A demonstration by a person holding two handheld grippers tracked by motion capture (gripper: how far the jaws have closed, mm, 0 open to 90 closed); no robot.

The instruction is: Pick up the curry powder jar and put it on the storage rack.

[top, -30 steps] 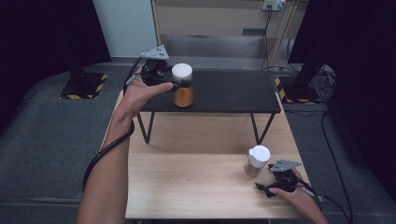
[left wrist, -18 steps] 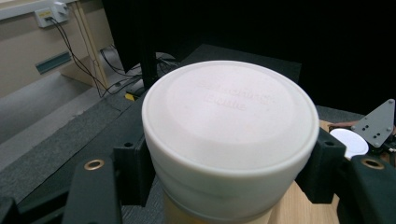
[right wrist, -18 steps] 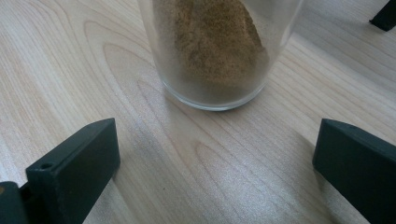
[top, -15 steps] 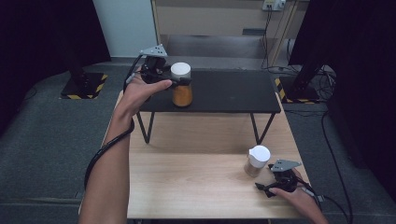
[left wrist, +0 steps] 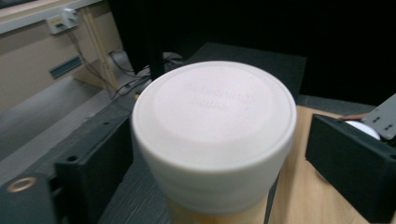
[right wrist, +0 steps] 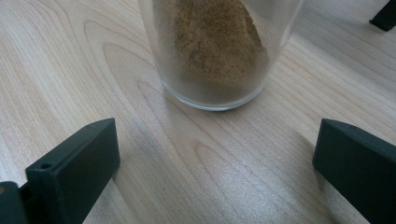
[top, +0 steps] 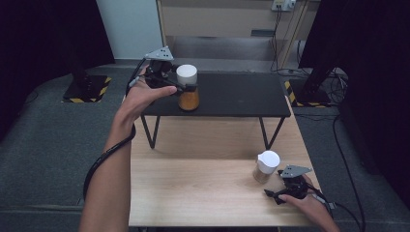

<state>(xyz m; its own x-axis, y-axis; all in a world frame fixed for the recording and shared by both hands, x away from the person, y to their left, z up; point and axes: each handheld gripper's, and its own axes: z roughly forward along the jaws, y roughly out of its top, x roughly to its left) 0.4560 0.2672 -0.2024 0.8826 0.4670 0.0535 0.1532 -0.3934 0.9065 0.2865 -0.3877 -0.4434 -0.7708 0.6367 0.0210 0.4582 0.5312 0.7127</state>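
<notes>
At upper centre of the high view, our left tongs are clamped around the white-lidded amber jar over the black tabletop. Lower right, our right tongs stand apart just beside the spice jar on the wooden tabletop.

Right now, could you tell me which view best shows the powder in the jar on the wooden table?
The right gripper view: the jar stands close ahead of the open right claw, its brown powder clear through the glass. The high view shows the jar small, mostly its white lid.
</notes>
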